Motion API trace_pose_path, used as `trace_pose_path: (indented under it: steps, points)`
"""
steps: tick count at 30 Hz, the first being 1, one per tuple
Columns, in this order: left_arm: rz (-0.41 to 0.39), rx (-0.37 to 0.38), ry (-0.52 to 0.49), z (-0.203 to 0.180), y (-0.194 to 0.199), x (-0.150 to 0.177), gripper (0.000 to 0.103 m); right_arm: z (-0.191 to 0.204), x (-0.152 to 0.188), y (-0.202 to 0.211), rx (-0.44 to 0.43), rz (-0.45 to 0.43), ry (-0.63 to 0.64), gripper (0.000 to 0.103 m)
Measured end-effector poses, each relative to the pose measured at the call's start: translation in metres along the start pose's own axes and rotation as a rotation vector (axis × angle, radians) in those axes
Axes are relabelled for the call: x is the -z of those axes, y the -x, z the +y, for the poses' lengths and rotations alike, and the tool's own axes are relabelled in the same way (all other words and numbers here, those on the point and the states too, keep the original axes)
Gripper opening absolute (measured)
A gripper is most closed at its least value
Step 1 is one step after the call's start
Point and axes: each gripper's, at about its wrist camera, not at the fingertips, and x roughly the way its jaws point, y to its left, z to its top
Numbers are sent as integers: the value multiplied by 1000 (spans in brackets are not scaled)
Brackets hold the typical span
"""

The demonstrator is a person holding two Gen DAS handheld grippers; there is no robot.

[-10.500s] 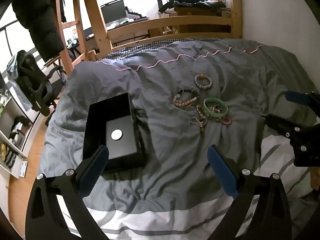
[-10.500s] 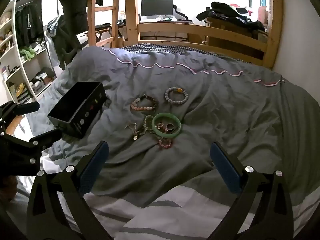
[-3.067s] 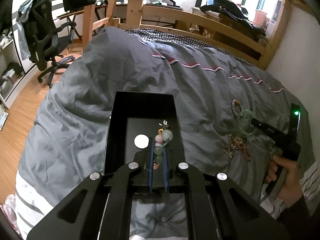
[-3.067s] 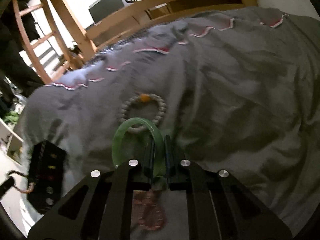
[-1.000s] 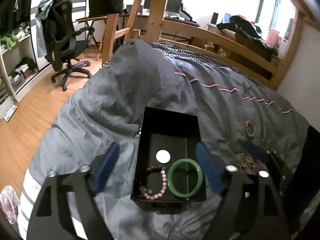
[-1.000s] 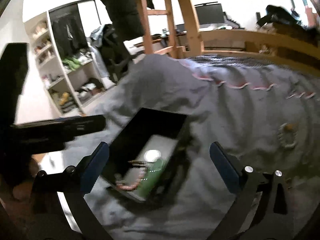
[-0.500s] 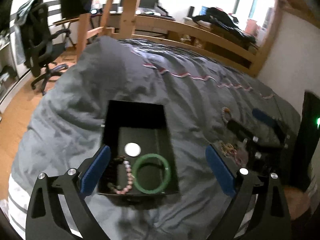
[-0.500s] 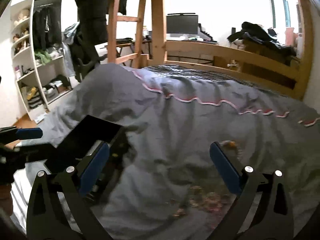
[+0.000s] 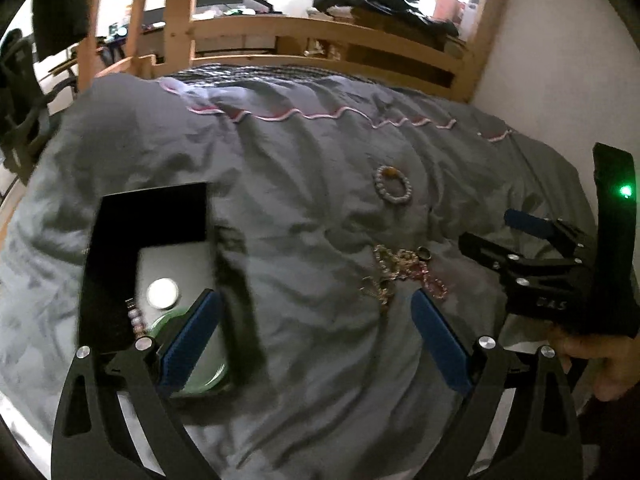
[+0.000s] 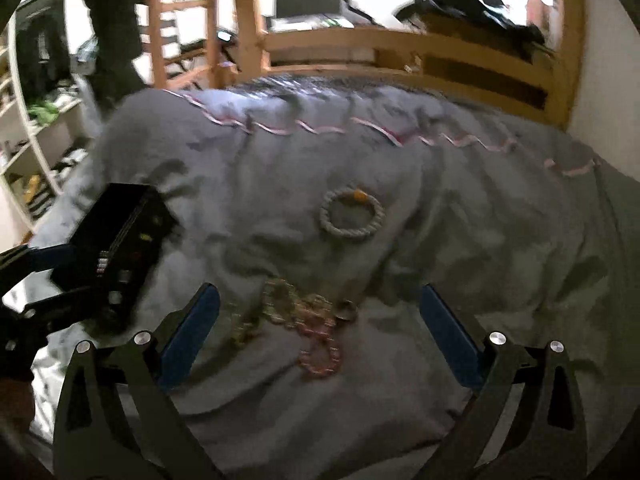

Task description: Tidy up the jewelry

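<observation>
Bare duvet (image 10: 460, 240) surrounds the tangled jewelry pile (image 10: 304, 320); only the black box (image 10: 116, 248) crowds its left.

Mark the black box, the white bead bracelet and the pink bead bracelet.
black box (image 9: 120, 220), left wrist view, inner far wall.
white bead bracelet (image 10: 330, 227), right wrist view, lower left beads.
pink bead bracelet (image 10: 320, 372), right wrist view, bottom loop.

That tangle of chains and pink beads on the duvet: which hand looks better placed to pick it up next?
Probably the right. Its tongs sit directly over the tangle of chains and pink beads, closing slightly with nothing gripped. The left tongs are open, with one finger over the black box.
</observation>
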Motion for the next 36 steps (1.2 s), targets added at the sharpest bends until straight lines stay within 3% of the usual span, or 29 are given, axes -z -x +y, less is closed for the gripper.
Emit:
trace_pose_path:
  steps: [1, 4, 5, 10, 14, 20, 22, 24, 26, 31, 36]
  points:
    - [10, 4, -9, -5, -8, -2, 90, -4, 0, -5, -18, 16, -16, 76]
    - [52, 17, -41, -19, -30, -5, 72, -12, -1, -21, -62, 85, -48, 57]
    - [72, 23, -60, -26, -40, -4, 66, -15, -1, -25, -81, 98, -60, 56]
    - [145, 63, -125, -43, -72, 5, 65, -21, -1, -49, -218, 140, -155, 55]
    - [173, 62, -171, -52, -91, 8, 64, -18, 5, -79, -237, 184, -184, 56]
    - [221, 43, -132, -41, -110, 9, 25, 0, 15, -103, -203, 216, -144, 55]
    - [226, 63, -106, -33, -110, 7, 17, 0, 15, -104, -203, 218, -150, 25]
    - [229, 86, -78, -28, -105, 6, 9, -1, 15, -101, -209, 202, -160, 18]
    - [229, 93, -66, -25, -102, 6, 9, -4, 11, -96, -223, 171, -173, 8]
    - [216, 90, -58, -23, -87, 9, 6, -10, -3, -76, -286, 88, -216, 8]
    - [194, 83, -30, -11, -73, 3, 5, -15, -13, -69, -333, 62, -257, 8]
